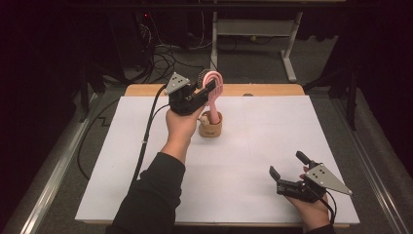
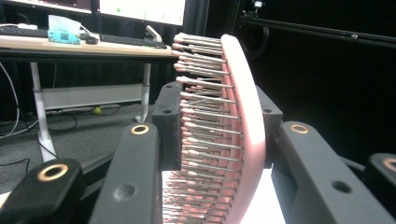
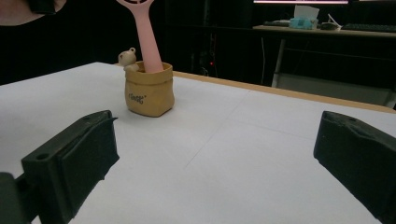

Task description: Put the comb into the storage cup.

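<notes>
A pink hairbrush (image 1: pixel 215 83) stands upright with its handle in a small tan pouch-shaped holder (image 1: pixel 210 127) near the back middle of the white table. My left gripper (image 1: pixel 209 84) is shut on the brush head, one jaw against the bristles (image 2: pixel 205 121) and the other against the pink back (image 2: pixel 250 116). Farther toward the front right, my right gripper (image 1: pixel 287 164) rests low over the table, open, nothing between its jaws. From there I see the holder (image 3: pixel 149 91), the brush handle (image 3: pixel 147 37) and a tiny bear figure (image 3: pixel 127 58) on the holder's rim.
The white sheet (image 1: pixel 243 151) covers the table, with a wooden edge (image 1: pixel 263 89) showing at the back. Beyond it are a desk's white legs (image 1: pixel 290 53) and cables on the floor (image 1: pixel 163 58). A cable (image 1: pixel 146 141) trails from the left gripper across the table.
</notes>
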Demonstrator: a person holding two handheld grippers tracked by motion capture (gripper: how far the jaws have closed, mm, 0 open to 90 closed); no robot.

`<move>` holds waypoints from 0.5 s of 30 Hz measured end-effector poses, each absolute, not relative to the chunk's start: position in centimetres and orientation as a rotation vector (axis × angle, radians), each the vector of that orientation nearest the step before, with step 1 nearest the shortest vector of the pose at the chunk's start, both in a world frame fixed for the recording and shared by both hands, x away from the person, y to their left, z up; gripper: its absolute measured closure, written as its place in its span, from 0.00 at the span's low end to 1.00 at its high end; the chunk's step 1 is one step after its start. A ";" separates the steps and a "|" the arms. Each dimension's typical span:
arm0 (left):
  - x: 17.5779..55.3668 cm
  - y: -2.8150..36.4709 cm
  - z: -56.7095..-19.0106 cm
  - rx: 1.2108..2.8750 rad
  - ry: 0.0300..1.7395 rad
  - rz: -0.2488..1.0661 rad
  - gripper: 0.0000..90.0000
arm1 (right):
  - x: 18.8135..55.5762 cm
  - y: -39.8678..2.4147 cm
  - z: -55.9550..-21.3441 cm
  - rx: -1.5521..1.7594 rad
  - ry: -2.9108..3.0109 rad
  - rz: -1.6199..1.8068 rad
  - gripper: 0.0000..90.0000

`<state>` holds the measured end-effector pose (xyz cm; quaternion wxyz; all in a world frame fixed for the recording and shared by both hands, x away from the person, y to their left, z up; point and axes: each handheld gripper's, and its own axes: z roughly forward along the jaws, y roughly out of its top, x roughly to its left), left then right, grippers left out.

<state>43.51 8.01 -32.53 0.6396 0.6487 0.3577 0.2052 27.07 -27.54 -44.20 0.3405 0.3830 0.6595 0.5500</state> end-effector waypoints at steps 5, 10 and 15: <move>43.7 7.8 -33.2 1.483 0.827 0.460 0.70 | 27.1 -27.5 -44.2 0.996 1.720 1.426 0.00; 43.9 7.9 -33.8 1.484 0.833 0.448 0.70 | 27.1 -27.6 -44.2 0.996 1.716 1.428 0.00; 44.1 7.9 -34.2 1.487 0.841 0.443 0.70 | 27.1 -27.6 -44.2 0.997 1.717 1.428 0.00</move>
